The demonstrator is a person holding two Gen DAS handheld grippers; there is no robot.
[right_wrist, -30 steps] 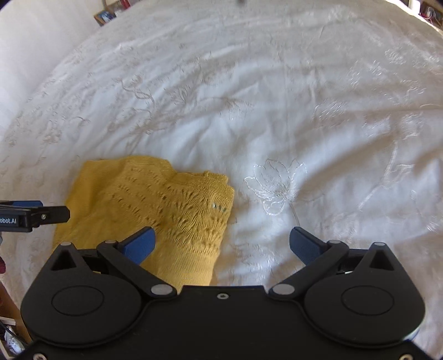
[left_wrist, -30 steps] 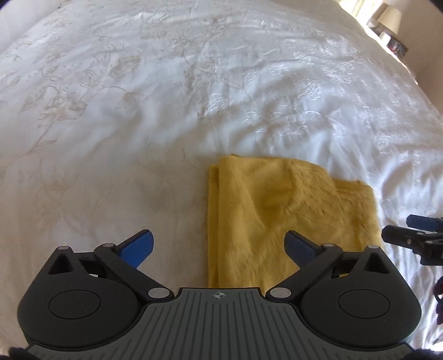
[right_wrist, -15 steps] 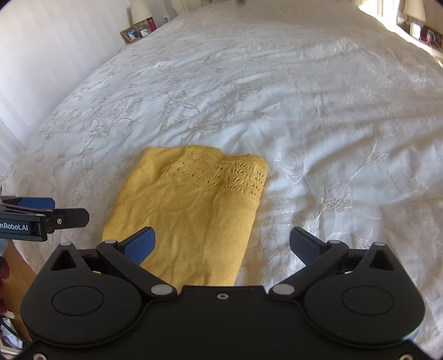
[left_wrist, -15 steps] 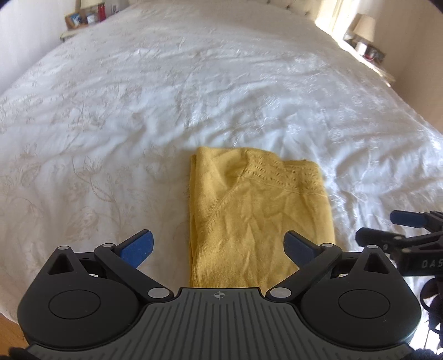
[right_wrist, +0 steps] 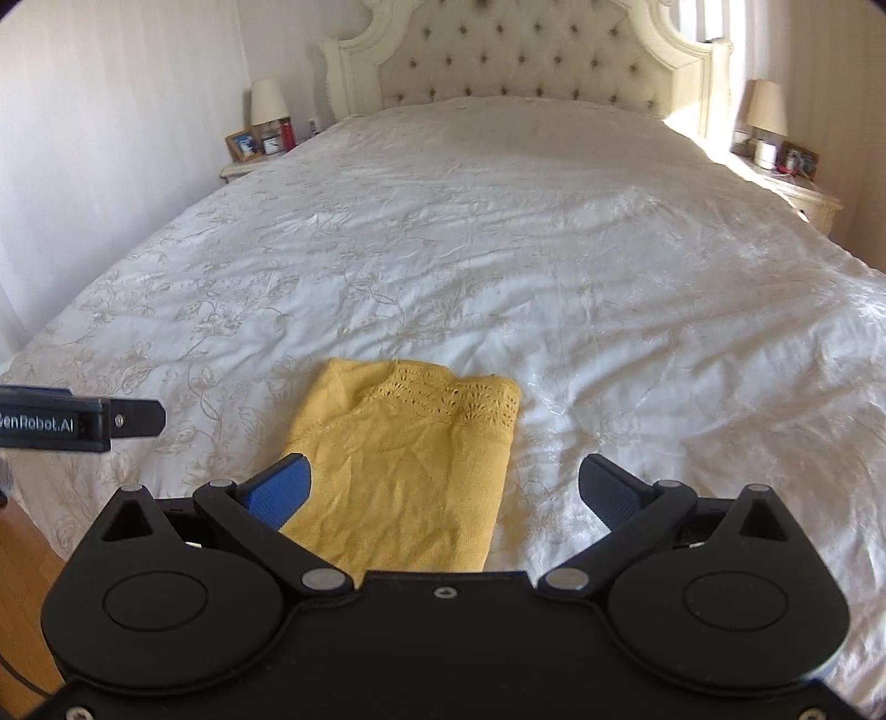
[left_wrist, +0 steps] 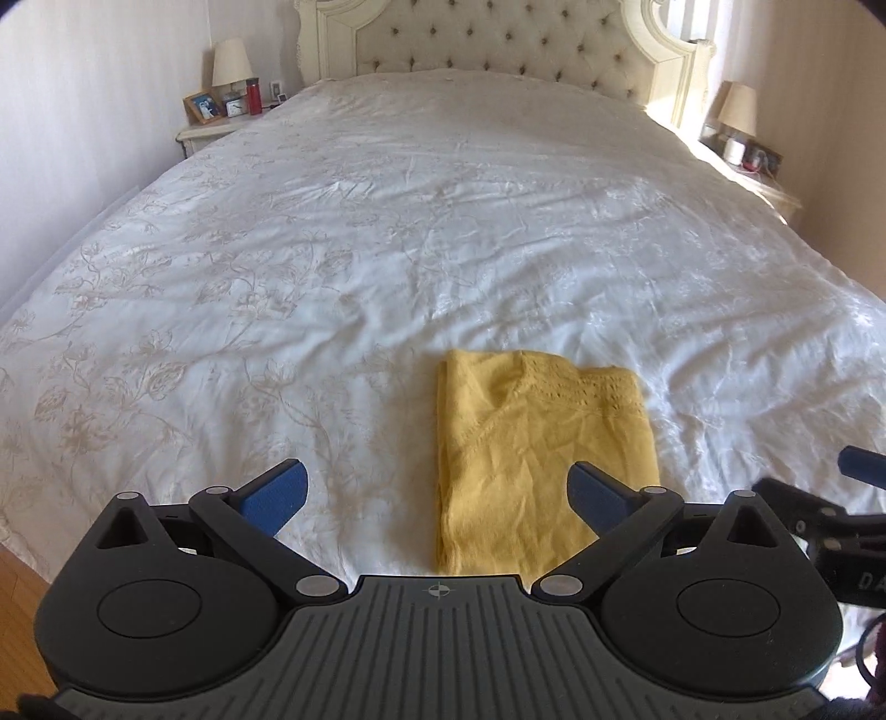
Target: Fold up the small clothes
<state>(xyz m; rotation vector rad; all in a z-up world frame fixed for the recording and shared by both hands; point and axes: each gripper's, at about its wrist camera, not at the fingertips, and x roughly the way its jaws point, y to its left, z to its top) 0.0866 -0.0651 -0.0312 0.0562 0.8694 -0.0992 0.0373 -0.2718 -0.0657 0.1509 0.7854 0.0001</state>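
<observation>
A small yellow knitted garment (left_wrist: 540, 454) lies folded into a neat rectangle near the foot of the bed; it also shows in the right wrist view (right_wrist: 410, 465). My left gripper (left_wrist: 437, 493) is open and empty, held above and in front of the garment's near left part. My right gripper (right_wrist: 443, 490) is open and empty, above the garment's near right edge. Neither touches the cloth. The right gripper's fingers (left_wrist: 803, 498) show at the right edge of the left wrist view; the left gripper's finger (right_wrist: 83, 423) shows at the left of the right wrist view.
The white embroidered bedspread (left_wrist: 387, 221) covers the whole bed up to the tufted headboard (left_wrist: 498, 44). Nightstands with lamps stand at the left (left_wrist: 221, 105) and right (left_wrist: 747, 138). Wooden floor (right_wrist: 27, 598) shows at the bed's near left corner.
Both grippers have pulled back and risen away from the folded garment, staying open. The views have tilted up, and the whole bed and headboard have come into sight. The garment has not moved.
</observation>
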